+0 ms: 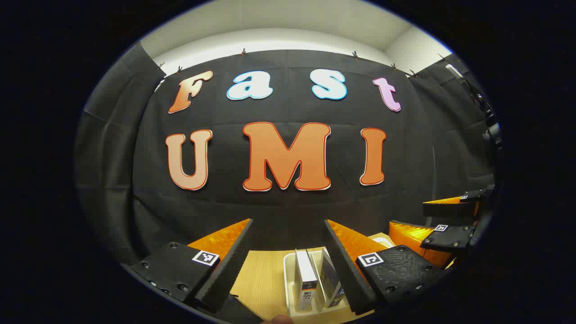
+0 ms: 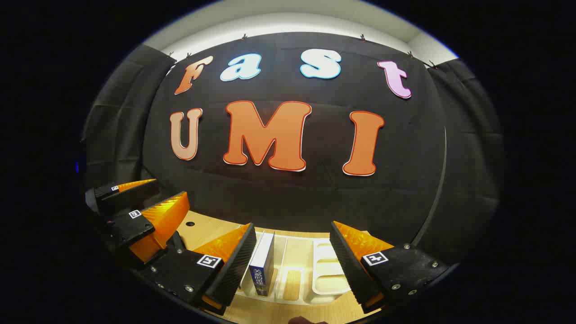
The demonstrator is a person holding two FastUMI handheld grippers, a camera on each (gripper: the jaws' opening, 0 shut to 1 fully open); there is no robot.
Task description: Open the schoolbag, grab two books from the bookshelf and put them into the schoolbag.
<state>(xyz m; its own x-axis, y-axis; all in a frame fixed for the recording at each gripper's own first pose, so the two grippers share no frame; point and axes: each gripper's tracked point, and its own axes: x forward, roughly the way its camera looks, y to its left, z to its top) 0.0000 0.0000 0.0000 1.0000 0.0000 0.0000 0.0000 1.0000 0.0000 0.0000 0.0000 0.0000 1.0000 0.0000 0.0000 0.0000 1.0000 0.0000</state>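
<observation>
1. The left gripper (image 1: 288, 265) hangs with its jaws spread wide and nothing between them; the right gripper (image 2: 292, 265) likewise gapes empty.
2. To take a book well, I judge each tool should drop straight down, straddle one spine, and close only once both fingers flank the cover (tilting risks nudging the neighbour).
3. Just below and ahead of the left fingers, two upright books (image 1: 307, 279) stand in the white bookshelf (image 1: 288, 274).
4. Below the right fingers, toward its left finger, one blue book (image 2: 262, 265) stands upright in the rack's slots.
</observation>
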